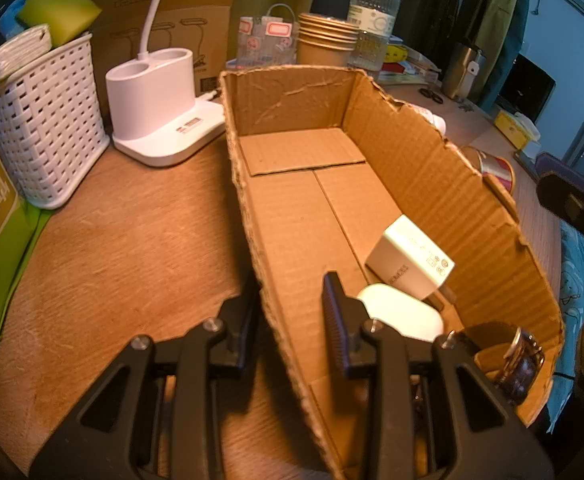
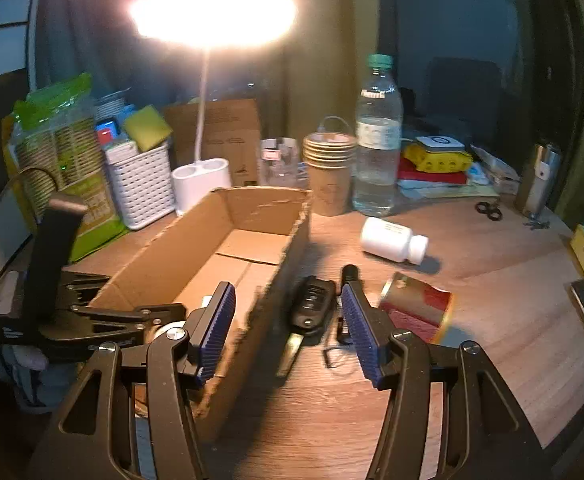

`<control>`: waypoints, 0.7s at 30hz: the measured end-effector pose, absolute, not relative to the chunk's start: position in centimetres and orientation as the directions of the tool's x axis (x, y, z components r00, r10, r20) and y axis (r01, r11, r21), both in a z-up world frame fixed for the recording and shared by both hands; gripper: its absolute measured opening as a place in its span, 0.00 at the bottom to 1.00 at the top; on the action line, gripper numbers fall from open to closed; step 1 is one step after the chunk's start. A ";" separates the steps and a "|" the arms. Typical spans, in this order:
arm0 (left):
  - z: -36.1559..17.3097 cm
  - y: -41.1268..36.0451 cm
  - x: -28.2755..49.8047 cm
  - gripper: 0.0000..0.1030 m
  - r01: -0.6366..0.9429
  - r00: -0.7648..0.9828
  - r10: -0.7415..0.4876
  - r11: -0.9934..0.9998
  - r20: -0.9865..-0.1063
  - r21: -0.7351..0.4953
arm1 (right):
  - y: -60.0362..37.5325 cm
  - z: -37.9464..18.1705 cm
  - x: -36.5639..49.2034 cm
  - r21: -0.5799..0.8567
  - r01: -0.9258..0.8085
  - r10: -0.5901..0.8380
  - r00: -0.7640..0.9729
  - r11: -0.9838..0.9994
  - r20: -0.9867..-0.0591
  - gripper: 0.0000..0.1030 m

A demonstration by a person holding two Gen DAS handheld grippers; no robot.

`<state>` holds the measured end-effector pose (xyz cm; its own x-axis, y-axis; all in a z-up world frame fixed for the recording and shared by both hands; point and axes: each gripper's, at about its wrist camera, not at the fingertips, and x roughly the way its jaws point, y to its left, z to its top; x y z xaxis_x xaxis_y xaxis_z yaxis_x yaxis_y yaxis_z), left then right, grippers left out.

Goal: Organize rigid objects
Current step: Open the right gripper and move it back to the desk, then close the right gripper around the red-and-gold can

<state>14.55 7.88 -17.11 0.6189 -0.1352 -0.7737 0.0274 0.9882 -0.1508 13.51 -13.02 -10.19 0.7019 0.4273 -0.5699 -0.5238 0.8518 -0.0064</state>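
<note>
Cardboard box (image 1: 292, 216) holding white charger (image 1: 409, 262), watch (image 1: 521, 364), left tool (image 1: 292, 304) clamping box wall, right tool (image 2: 288, 320) released

The left claw (image 1: 292, 300) straddles the near wall of the cardboard box (image 1: 292, 216), and its own linkage covers the near end of the white oval thing (image 1: 403, 314) lying just right of its right finger. Further right, the watch (image 1: 521, 360) shows only part of its strap and case behind that linkage. At the far right edge, the other tool (image 1: 575, 204) is cut off. From the right claw (image 2: 288, 316), the car key (image 2: 311, 304) between its fingers is blurred, its blade smeared. The lamp head (image 2: 212, 8) above is blown out to glare.
</note>
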 end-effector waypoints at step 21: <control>-17.1 7.9 14.6 0.32 0.028 0.619 -0.135 0.988 -0.774 -0.151 | -17.5 -12.9 18.0 -0.008 -0.331 0.258 0.750 0.944 -0.608 0.72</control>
<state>14.56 7.89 -17.12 0.6189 -0.1354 -0.7737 0.0276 0.9882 -0.1508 17.98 -17.55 -12.85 0.7504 0.2583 -0.6084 -0.3311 0.9436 -0.0078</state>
